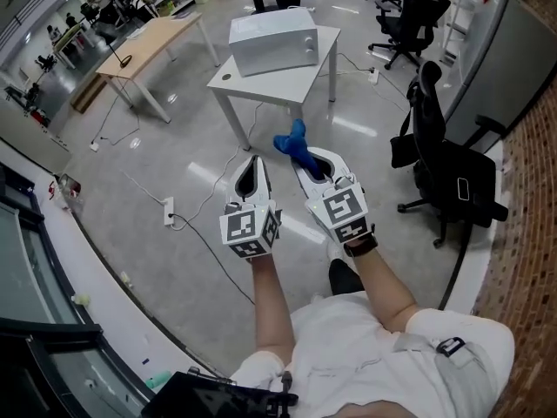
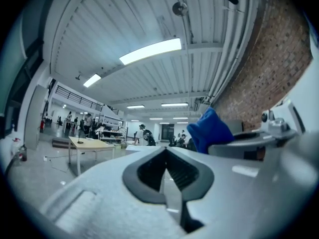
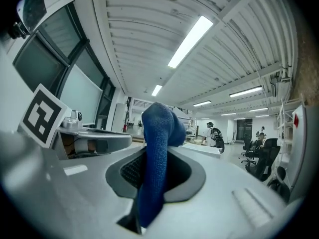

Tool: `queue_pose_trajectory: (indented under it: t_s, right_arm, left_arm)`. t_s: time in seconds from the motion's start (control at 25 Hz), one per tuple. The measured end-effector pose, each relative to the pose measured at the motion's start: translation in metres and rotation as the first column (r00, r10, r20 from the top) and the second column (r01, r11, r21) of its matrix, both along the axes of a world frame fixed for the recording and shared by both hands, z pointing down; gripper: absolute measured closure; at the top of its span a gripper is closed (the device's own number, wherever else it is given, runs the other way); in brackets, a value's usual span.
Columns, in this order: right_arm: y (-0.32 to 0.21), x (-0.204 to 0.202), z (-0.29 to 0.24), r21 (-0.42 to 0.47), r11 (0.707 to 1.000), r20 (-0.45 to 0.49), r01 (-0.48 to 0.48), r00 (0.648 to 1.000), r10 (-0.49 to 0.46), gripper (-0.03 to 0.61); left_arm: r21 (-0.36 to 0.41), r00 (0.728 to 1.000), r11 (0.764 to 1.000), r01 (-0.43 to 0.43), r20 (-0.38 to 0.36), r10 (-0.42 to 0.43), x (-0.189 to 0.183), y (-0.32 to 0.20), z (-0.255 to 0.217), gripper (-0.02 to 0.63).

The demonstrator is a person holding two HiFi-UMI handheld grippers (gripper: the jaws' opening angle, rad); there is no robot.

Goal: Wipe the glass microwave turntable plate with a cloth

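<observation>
I stand on the floor a few steps short of a white table (image 1: 261, 87) that carries a white microwave (image 1: 272, 40). No glass turntable plate shows in any view. My right gripper (image 1: 301, 152) is shut on a blue cloth (image 1: 294, 142), which sticks up out of its jaws (image 3: 157, 148). The left gripper (image 1: 255, 160) is held beside it, jaws together with nothing between them (image 2: 167, 159). In the left gripper view the cloth (image 2: 209, 130) shows at the right. Both grippers point toward the table, well away from it.
A black office chair with a dark bag (image 1: 446, 171) stands to my right by a brick wall. A wooden table (image 1: 148, 43) is at the far left. A power strip (image 1: 169, 211) and cables lie on the floor to the left.
</observation>
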State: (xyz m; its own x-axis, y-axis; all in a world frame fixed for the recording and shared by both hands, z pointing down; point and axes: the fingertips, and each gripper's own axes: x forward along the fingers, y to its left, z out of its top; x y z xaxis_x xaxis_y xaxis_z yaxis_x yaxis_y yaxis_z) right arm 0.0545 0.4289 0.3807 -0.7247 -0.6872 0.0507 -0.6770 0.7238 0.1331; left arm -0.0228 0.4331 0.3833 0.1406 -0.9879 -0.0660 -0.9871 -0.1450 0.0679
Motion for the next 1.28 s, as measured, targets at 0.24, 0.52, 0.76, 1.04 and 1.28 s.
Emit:
queue_pose_trajectory:
  t_s: [0.24, 0.52, 0.76, 1.04, 1.28]
  right_arm:
    - [-0.080, 0.006, -0.027, 0.048, 0.999, 0.022, -0.017, 1.000, 0.016, 0.514]
    - [-0.174, 0.044, -0.046, 0.054, 0.997, 0.075, -0.062, 0.995, 0.058, 0.514]
    - [-0.231, 0.063, -0.032, 0.017, 0.998, 0.093, -0.058, 0.994, 0.057, 0.514]
    - [-0.277, 0.068, -0.008, -0.030, 0.999, 0.080, -0.020, 0.997, 0.023, 0.514]
    - [-0.304, 0.061, 0.002, -0.029, 1.000, 0.061, -0.012, 0.998, 0.014, 0.515]
  left_arm:
    - [0.066, 0.999, 0.997, -0.050, 0.023, 0.049, 0.017, -0.069, -0.039, 0.615]
    - [0.131, 0.978, 0.990, -0.049, 0.208, 0.021, 0.048, -0.158, -0.046, 0.615]
    - [0.131, 0.979, 0.991, -0.016, 0.203, -0.011, 0.054, -0.205, -0.039, 0.615]
    - [0.105, 0.976, 0.994, 0.045, 0.209, -0.066, 0.053, -0.244, -0.021, 0.615]
    - [0.100, 0.981, 0.994, 0.032, 0.189, -0.051, 0.052, -0.278, -0.019, 0.615]
